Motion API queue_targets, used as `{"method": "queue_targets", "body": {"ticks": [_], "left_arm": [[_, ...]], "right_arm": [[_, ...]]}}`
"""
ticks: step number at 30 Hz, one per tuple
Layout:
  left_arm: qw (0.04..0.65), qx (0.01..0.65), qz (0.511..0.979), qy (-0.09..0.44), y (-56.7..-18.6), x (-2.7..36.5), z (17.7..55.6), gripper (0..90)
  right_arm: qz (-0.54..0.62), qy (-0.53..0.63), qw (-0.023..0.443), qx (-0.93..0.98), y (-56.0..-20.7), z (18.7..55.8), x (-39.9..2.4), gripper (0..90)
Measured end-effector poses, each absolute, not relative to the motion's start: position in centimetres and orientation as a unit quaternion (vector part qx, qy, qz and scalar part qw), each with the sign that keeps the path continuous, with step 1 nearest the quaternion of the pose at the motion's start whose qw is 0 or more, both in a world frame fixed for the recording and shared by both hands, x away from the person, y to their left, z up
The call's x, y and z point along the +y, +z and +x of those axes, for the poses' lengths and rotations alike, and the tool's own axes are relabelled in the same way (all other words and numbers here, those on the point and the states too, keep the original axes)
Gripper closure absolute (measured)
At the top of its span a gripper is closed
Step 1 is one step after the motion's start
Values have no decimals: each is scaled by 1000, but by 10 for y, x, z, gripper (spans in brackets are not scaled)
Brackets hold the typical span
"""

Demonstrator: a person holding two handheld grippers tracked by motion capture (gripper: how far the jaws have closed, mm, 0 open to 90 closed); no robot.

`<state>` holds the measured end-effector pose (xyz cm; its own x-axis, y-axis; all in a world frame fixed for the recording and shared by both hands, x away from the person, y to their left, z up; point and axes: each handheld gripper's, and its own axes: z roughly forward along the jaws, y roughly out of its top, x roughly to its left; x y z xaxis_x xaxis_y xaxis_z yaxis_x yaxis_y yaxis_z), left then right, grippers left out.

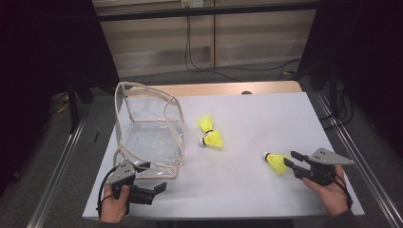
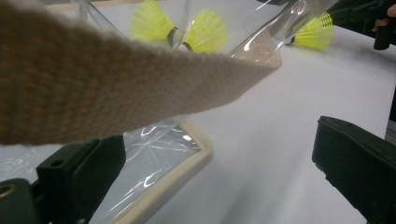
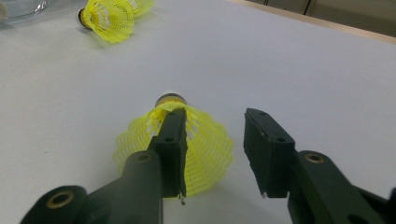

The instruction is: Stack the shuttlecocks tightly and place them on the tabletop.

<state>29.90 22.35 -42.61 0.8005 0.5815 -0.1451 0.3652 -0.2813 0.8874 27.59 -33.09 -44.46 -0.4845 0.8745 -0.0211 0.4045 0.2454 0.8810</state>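
Resting at the near-left corner of the white surface, the left gripper has jaws apart beside a clear plastic bag with beige webbing trim. Two yellow mesh shuttlecocks lie mid-surface. The right gripper, jaws apart, straddles a third yellow shuttlecock.

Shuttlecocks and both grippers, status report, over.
Right gripper open around nearest shuttlecock. Left gripper open at clear bag. Two shuttlecocks beside the bag.
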Motion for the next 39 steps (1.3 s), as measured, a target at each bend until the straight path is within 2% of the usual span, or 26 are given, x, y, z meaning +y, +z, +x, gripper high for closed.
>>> {"method": "queue_targets", "body": {"ticks": [4,13,19,23,25,28,30,35,39], "left_arm": [[520,298,794,104,-426,223,299,26],[519,299,794,105,-426,223,299,23],[518,299,794,106,-426,223,299,24],[519,300,793,106,-426,223,299,23],[517,299,795,107,-426,223,299,23],[518,299,794,106,-426,223,299,23],[519,298,794,106,-426,223,299,23],[519,299,794,106,-426,223,299,24],[520,298,793,106,-426,223,299,23]], "right_arm": [[451,451,259,726,-443,269,-334,477],[462,475,237,710,-438,258,-326,368],[464,475,217,716,-440,258,-312,339],[461,462,210,728,-445,265,-304,366],[458,455,210,735,-447,270,-300,432],[461,450,207,737,-449,276,-296,465],[458,450,204,739,-449,279,-294,517],[461,445,206,740,-449,285,-291,563],[458,447,200,742,-449,288,-292,689]]}}
